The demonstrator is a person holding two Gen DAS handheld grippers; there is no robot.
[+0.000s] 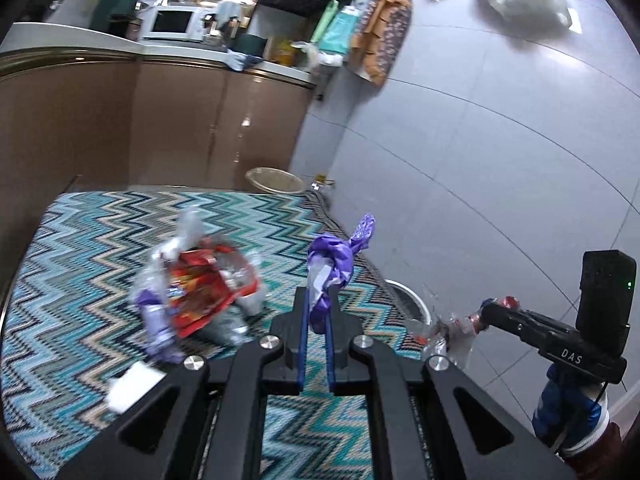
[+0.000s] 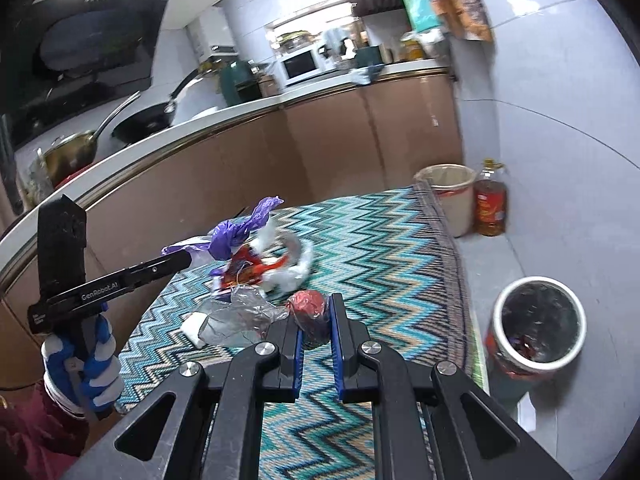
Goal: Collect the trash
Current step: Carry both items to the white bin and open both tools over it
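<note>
My left gripper (image 1: pixel 318 300) is shut on a crumpled purple wrapper (image 1: pixel 334 258) and holds it above the zigzag cloth; it also shows in the right wrist view (image 2: pixel 234 234). My right gripper (image 2: pixel 316 312) is shut on a red wrapped lump with clear plastic (image 2: pixel 308 312); in the left wrist view the right gripper (image 1: pixel 486 312) hangs at the right with clear plastic (image 1: pixel 448 336) dangling. A pile of trash with a red packet (image 1: pixel 200 292) lies on the cloth. A white-rimmed bin (image 2: pixel 538 324) stands on the floor at the right.
The table carries a zigzag cloth (image 2: pixel 380 240). A white tissue (image 1: pixel 134 386) lies near its front left. Brown cabinets (image 1: pixel 160 120) stand behind. A lined basket (image 2: pixel 448 192) and an oil bottle (image 2: pixel 490 204) stand by the grey tiled wall.
</note>
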